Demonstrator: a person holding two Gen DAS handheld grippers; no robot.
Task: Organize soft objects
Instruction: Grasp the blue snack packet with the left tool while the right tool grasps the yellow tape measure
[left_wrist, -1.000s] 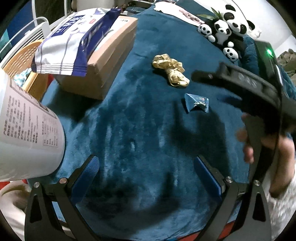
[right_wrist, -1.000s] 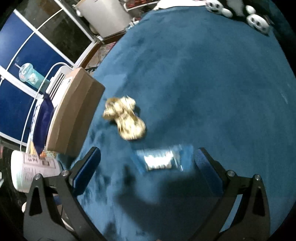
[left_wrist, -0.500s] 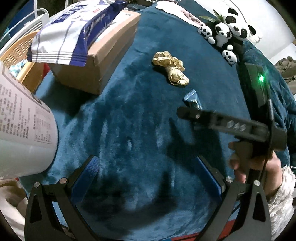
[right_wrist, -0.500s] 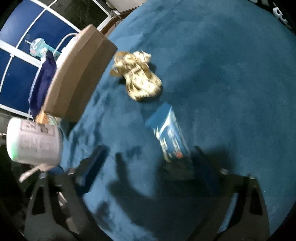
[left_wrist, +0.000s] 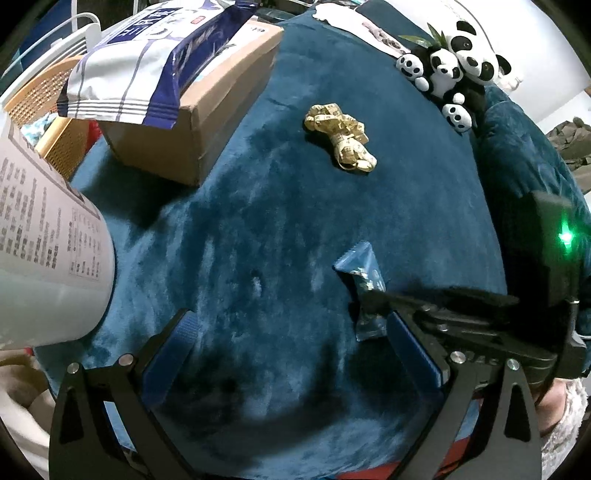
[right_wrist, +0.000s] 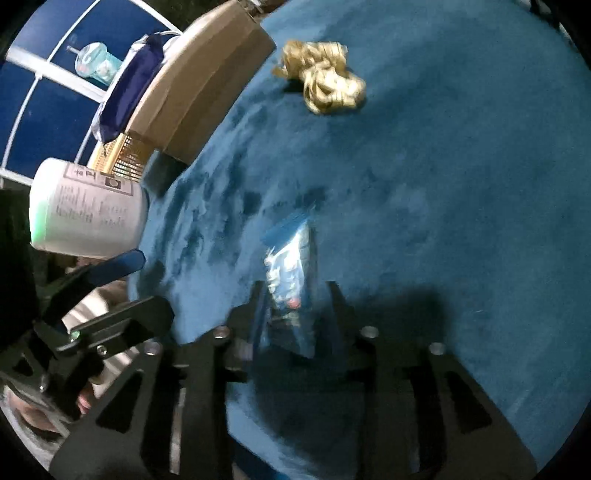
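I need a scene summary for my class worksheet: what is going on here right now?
A person is tidying soft items on a blue plush cloth with a gripper in each hand. The right hand-held gripper has just been closing around a small blue packet, which sits between its fingers. The left hand-held gripper is open and holds nothing. A bundled yellow tape measure, a cardboard box and plush pandas lie farther back.

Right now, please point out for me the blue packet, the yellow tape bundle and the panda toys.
blue packet (right_wrist: 290, 258), right wrist view, on its printed middle.
yellow tape bundle (left_wrist: 341, 134), left wrist view, on the knotted middle.
panda toys (left_wrist: 448, 70), left wrist view, on the middle panda's head.
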